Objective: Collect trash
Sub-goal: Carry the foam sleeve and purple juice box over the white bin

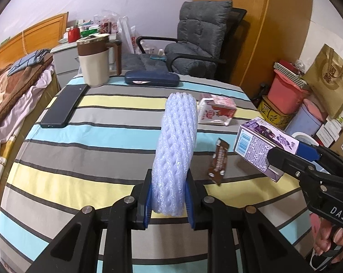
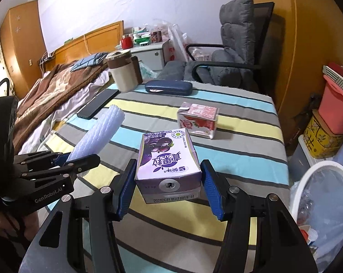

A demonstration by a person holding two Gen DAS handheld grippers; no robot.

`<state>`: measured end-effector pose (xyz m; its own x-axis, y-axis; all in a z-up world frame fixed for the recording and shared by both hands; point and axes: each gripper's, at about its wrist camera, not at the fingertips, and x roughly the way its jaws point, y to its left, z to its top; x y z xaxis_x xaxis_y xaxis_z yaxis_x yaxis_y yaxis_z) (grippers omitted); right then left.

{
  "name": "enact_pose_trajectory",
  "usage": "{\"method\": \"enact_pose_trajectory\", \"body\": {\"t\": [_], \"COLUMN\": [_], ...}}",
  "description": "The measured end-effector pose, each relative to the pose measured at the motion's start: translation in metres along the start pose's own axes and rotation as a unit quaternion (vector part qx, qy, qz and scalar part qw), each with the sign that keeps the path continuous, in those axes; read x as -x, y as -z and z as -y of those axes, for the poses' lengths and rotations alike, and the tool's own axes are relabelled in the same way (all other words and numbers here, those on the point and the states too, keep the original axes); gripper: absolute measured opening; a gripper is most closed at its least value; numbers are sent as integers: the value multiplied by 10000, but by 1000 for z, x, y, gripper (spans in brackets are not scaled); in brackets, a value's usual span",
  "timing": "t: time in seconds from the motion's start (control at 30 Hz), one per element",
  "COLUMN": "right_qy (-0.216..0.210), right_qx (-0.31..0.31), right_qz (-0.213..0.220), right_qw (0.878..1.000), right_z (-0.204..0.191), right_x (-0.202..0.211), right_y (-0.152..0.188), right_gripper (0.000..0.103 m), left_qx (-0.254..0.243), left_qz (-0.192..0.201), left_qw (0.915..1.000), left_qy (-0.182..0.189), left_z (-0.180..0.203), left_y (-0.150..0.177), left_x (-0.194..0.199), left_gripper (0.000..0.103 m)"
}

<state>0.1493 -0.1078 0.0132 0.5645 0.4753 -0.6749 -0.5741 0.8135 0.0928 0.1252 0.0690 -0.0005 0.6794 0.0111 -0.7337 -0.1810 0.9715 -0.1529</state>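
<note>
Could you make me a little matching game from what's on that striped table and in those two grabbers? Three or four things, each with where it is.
Things:
1. foam net sleeve
2. purple carton
3. red carton
4. phone

Places:
A. lying on its side in the middle of the table
B. clamped in the right gripper
C. flat near the table's edge by the bed
D. clamped in the left gripper

Pairs: 1-D, 2-B, 3-A, 4-C
</note>
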Motion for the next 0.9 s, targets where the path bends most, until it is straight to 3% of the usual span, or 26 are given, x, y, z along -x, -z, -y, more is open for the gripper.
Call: {"method": "enact_pose_trajectory", "body": {"t": [0.5, 0.9], "right_qy": [455, 1037], "right_qx": [-746, -1288], "right_qz": [244, 485], "right_qw": [9959, 9850], "right_z": [48, 94], "right_x": [46, 83], "right_y": [38, 59], "right_gripper": [57, 57], "left_qx": [-578, -1244], "left_qz": [-119, -270], "left_qw": [9967, 9850], "left_qy": [554, 1166], "left_z": [75, 152], "left_y": [10, 15], "left_x": [-2, -12], "left_gripper": [24, 24]}}
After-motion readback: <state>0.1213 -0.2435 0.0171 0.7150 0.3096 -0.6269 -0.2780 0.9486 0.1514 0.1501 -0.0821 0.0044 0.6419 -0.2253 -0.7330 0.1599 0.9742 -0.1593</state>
